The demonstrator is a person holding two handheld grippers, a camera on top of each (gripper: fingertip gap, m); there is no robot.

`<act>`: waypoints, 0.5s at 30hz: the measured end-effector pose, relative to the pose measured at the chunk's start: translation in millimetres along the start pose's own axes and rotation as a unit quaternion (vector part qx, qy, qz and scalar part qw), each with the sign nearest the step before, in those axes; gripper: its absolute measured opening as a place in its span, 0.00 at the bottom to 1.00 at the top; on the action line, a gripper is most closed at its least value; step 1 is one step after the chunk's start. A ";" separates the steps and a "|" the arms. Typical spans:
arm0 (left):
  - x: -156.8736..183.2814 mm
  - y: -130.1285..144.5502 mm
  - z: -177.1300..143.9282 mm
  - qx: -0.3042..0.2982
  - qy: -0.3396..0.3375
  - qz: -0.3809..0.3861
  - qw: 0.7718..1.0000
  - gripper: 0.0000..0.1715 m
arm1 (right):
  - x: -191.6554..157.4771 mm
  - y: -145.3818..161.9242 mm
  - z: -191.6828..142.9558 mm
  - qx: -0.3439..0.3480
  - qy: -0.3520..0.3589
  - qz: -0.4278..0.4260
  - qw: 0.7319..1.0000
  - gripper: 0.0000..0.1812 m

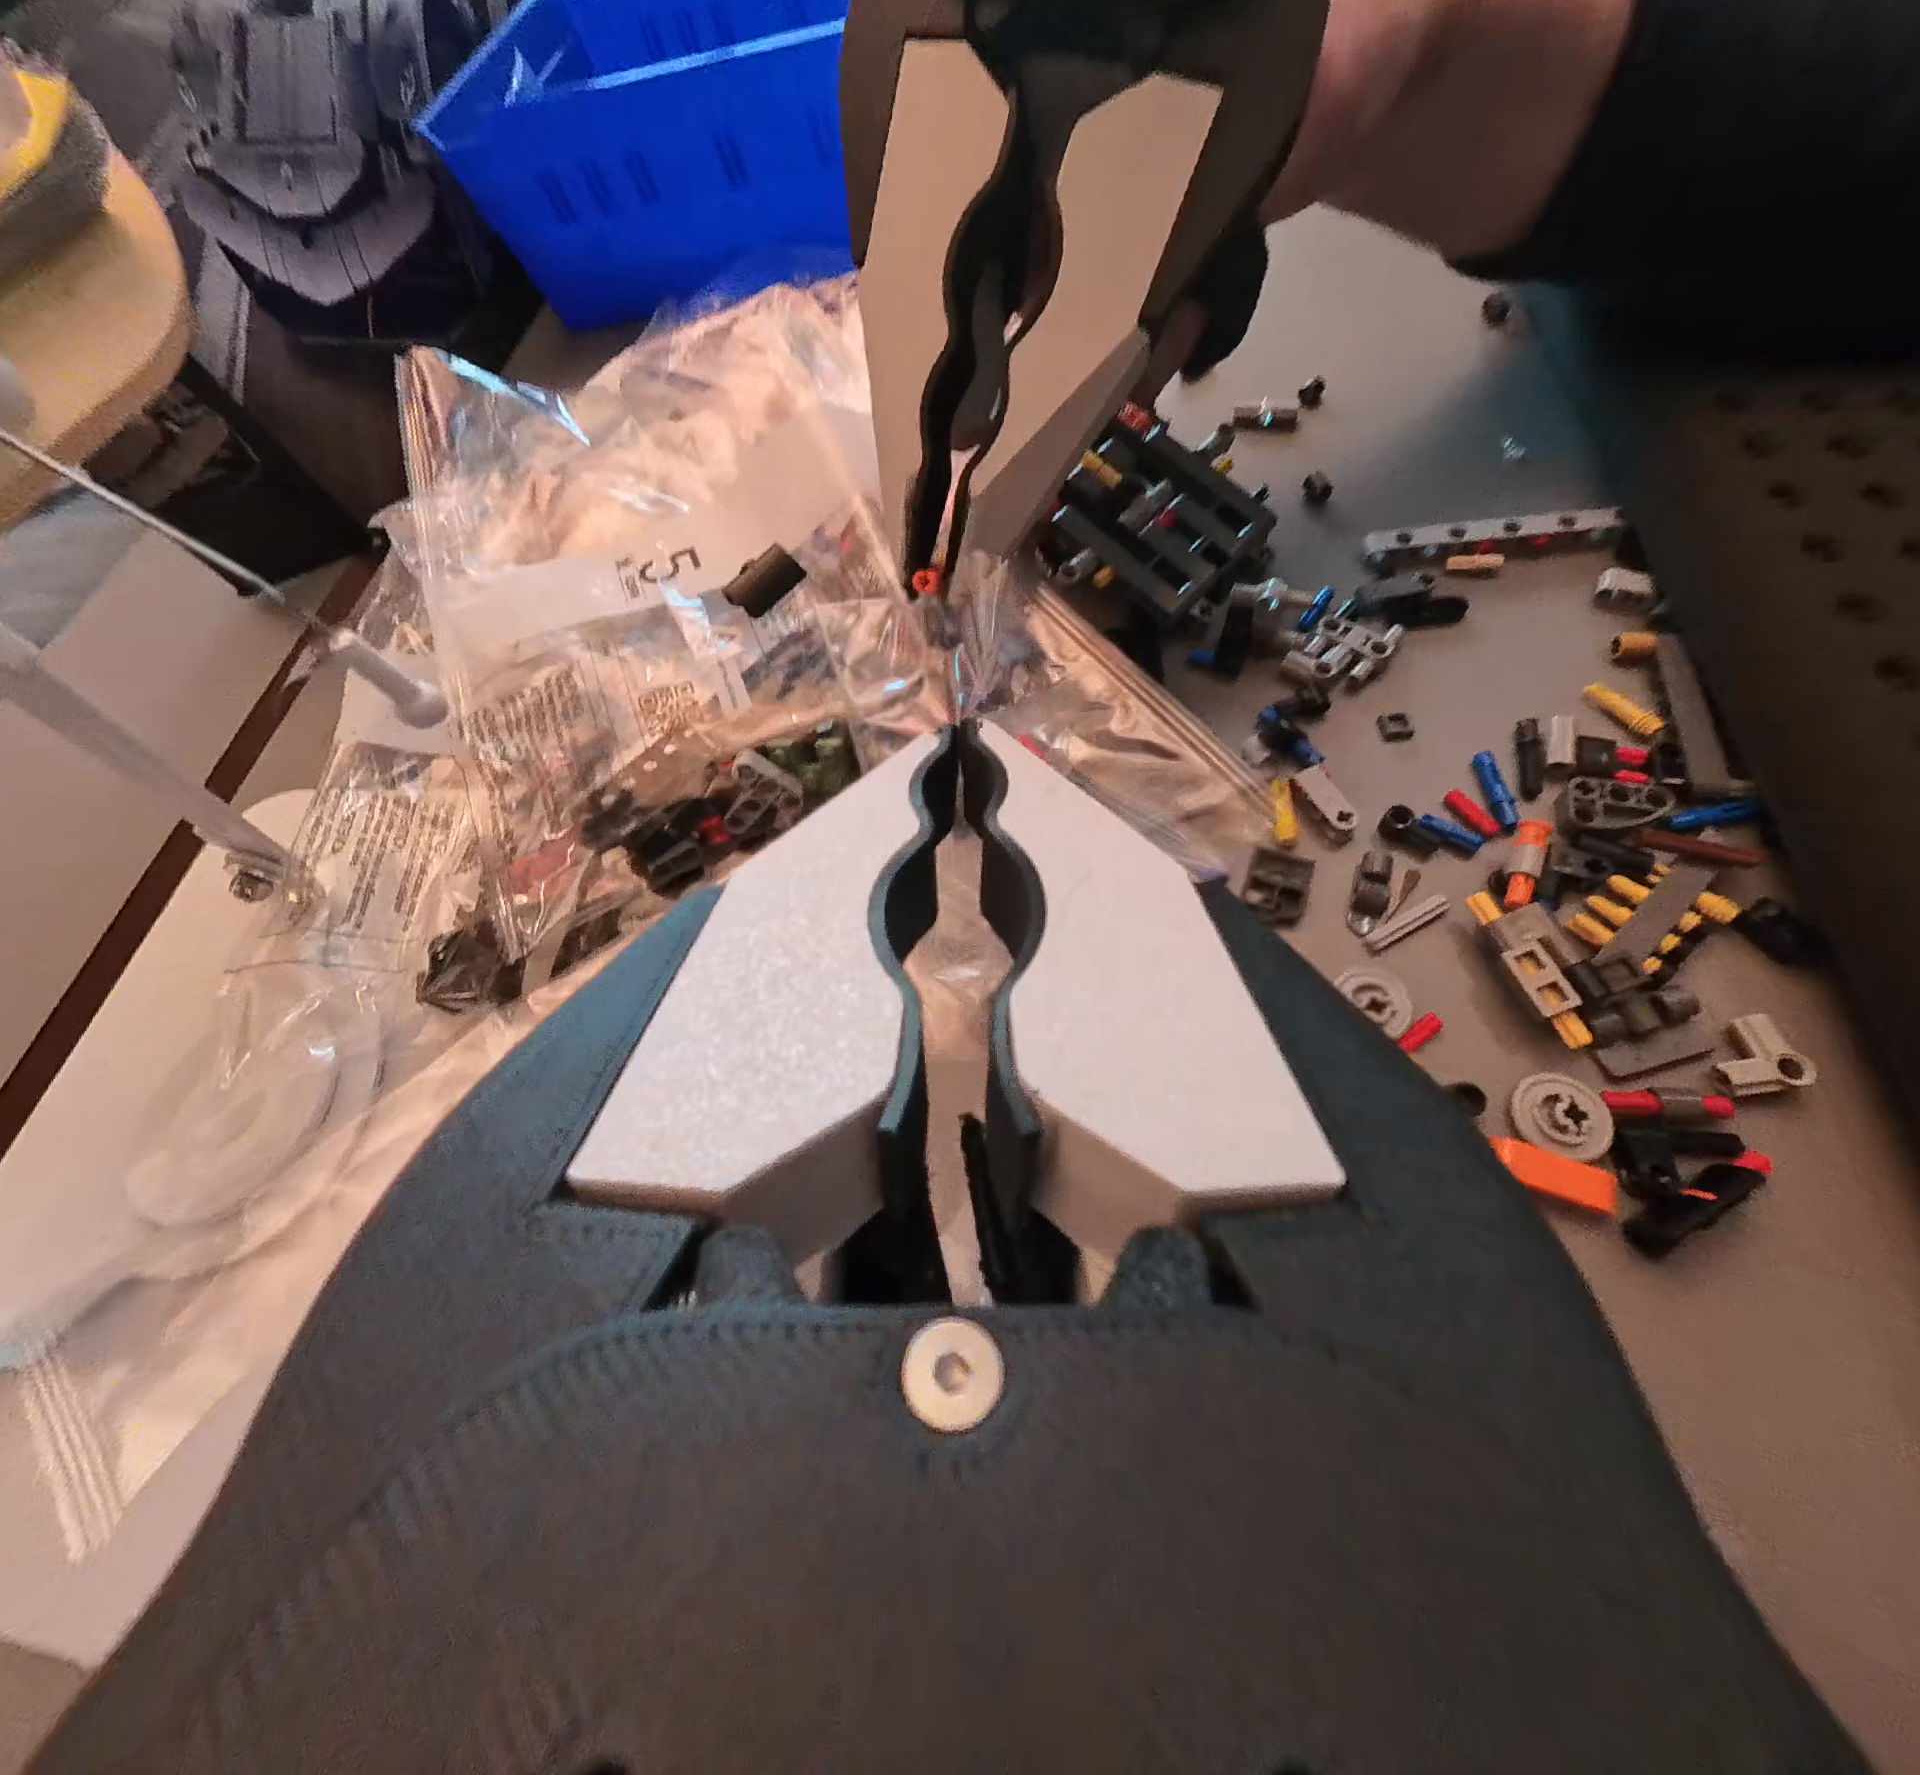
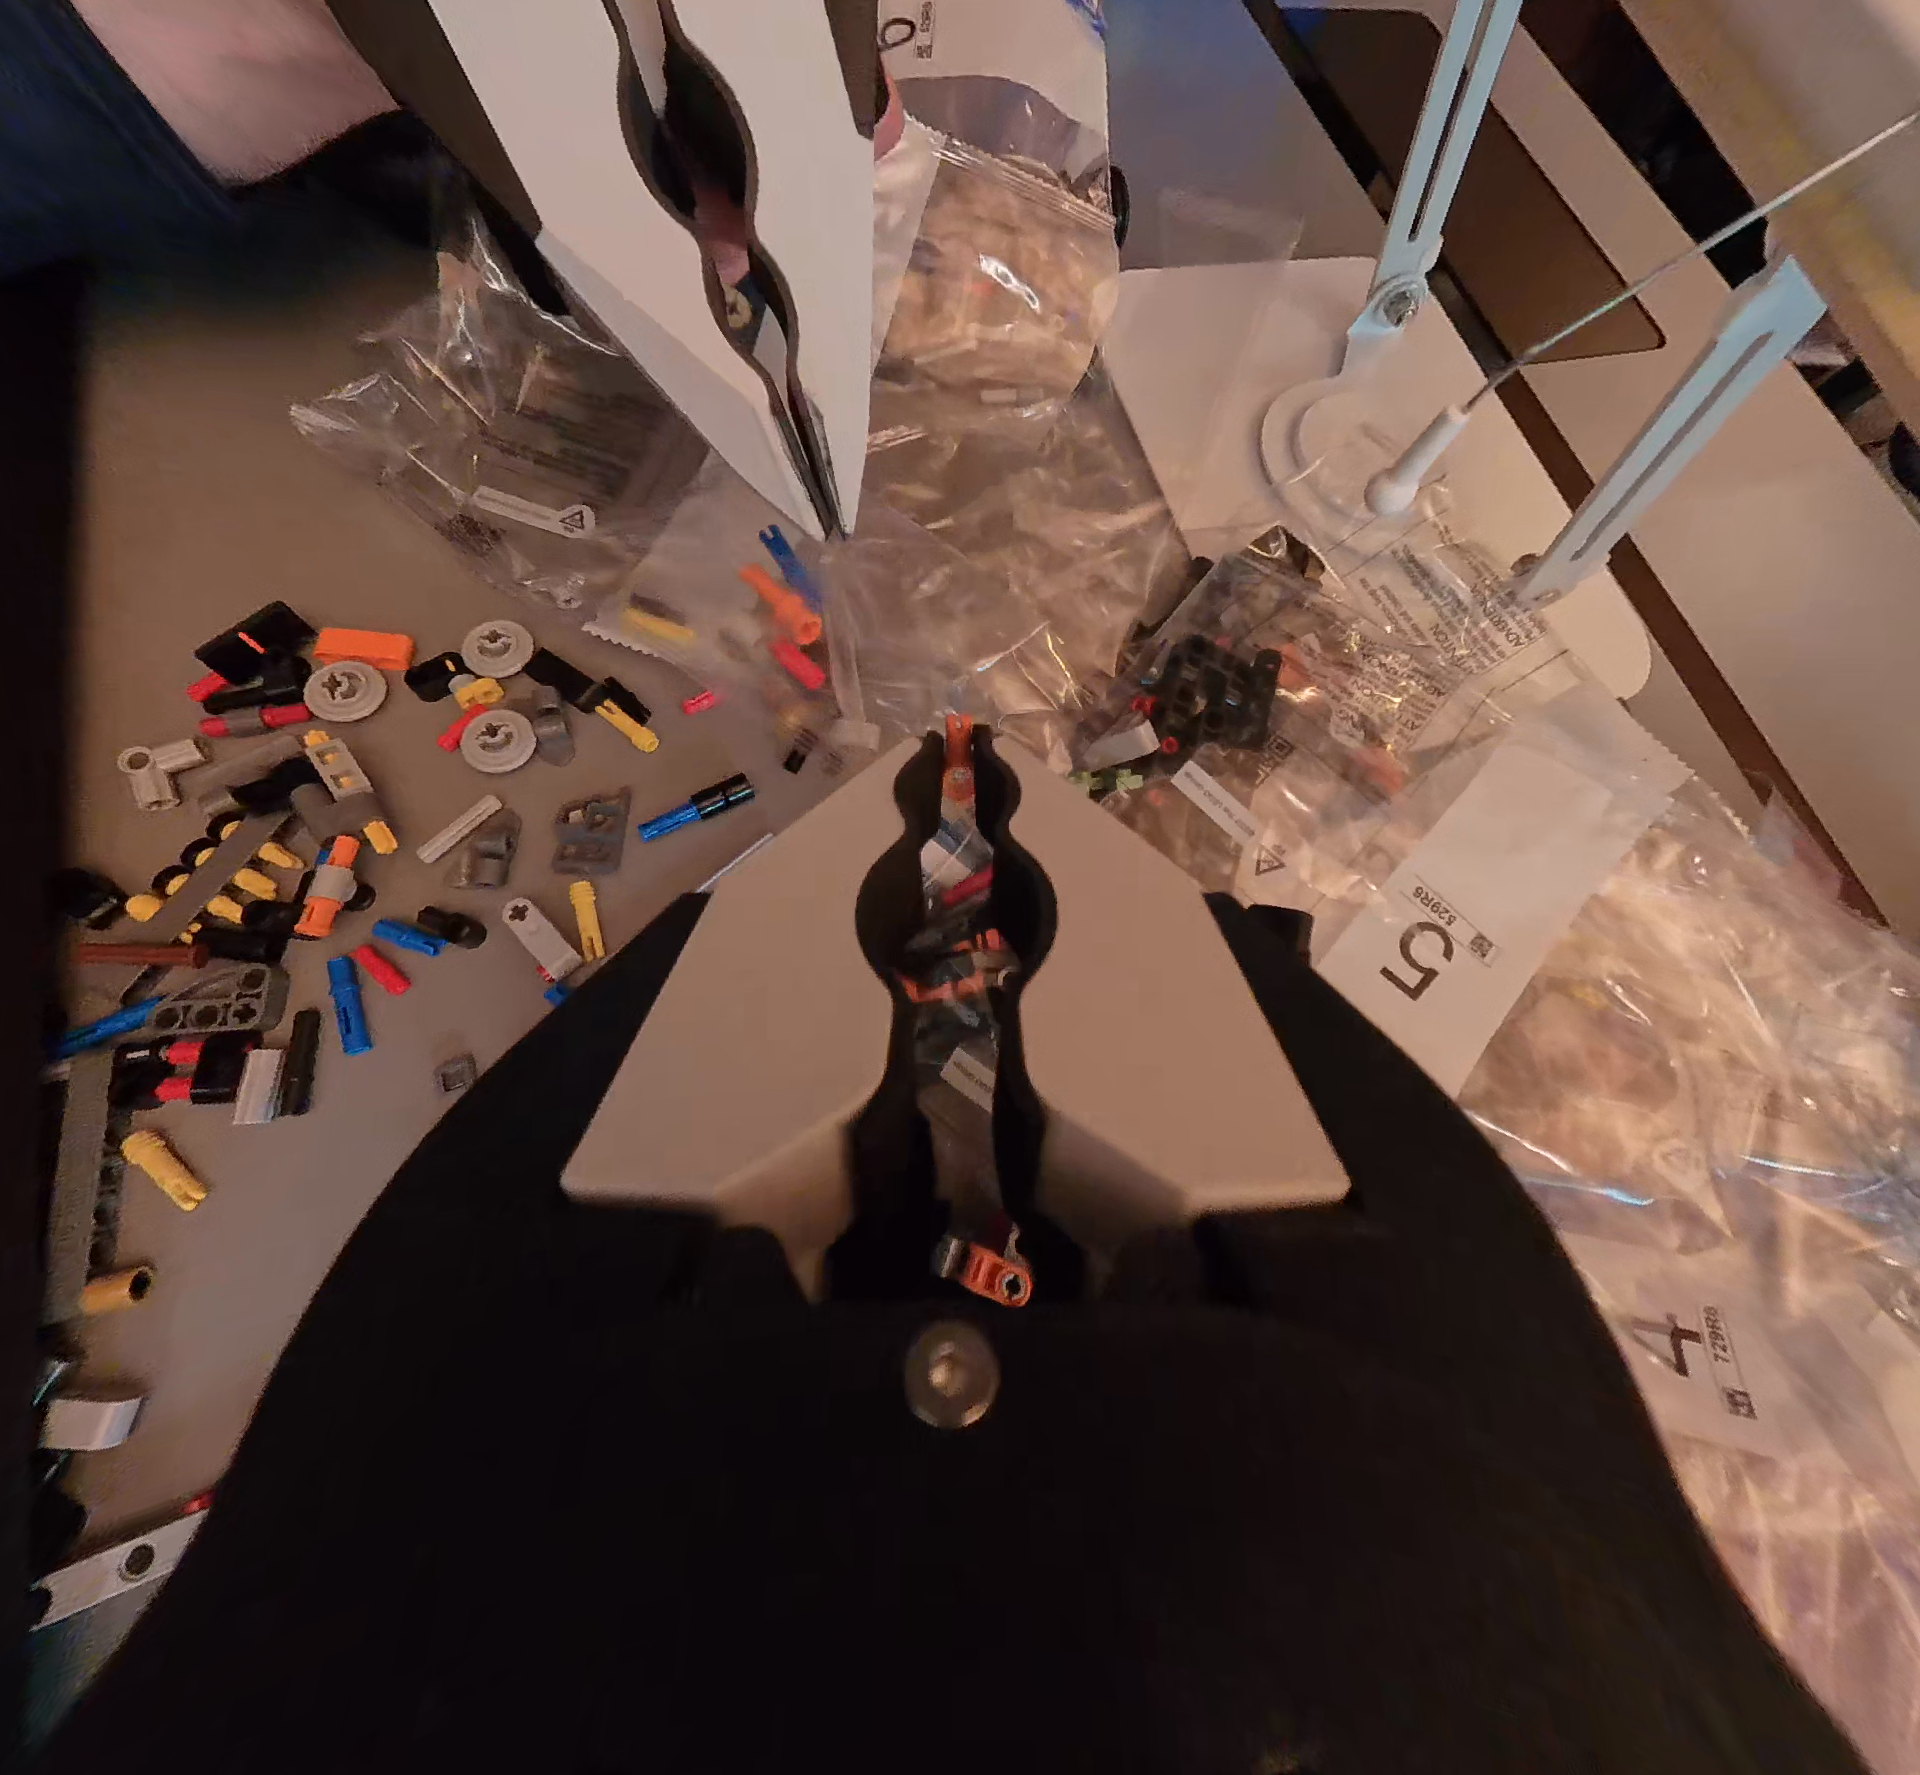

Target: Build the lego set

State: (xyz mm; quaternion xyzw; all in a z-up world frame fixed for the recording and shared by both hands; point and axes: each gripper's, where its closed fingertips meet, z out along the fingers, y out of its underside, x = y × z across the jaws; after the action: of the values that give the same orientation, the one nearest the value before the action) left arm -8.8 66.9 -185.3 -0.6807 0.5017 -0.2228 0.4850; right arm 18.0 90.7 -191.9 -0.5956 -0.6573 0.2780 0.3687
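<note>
A small clear bag (image 1: 982, 655) of Lego pins is stretched between both grippers. My left gripper (image 1: 961, 733) is shut on one edge of it. My right gripper (image 2: 961, 738) is shut on the other end, with an orange piece at its tips. In the right wrist view the bag (image 2: 727, 603) shows blue, orange, red and yellow pins, and the left gripper (image 2: 831, 525) pinches its edge from above. In the left wrist view the right gripper (image 1: 930, 582) comes down from the top. A dark grey part-built frame (image 1: 1164, 520) stands behind it.
Loose coloured pieces (image 1: 1558, 894) lie spread on the grey table, also in the right wrist view (image 2: 312, 842). Numbered clear bags (image 2: 1455, 894) are piled beside them. A blue bin (image 1: 665, 136) stands at the back. A white stand (image 2: 1340, 437) is at the table edge. There is about 5 centimetres between the tips of the two grippers.
</note>
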 end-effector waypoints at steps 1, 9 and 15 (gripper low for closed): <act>1.5 -4.2 -0.9 0.011 0.004 0.000 1.000 0.00 | -0.7 -0.6 -0.3 0.000 -0.001 0.000 1.000 0.01; 5.5 -19.9 -6.3 0.048 0.010 0.007 0.999 0.00 | -2.4 -13.3 -9.9 0.038 -0.010 0.004 0.999 0.01; 6.5 -20.3 -5.0 0.048 0.011 0.008 0.999 0.00 | -16.4 -22.9 -11.4 0.052 -0.029 -0.023 0.998 0.01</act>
State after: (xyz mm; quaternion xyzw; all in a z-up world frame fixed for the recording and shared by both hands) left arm -0.7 59.4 -166.4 -0.6499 0.5013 -0.2504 0.5135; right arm 14.3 70.5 -169.4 -0.5520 -0.6661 0.3197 0.3864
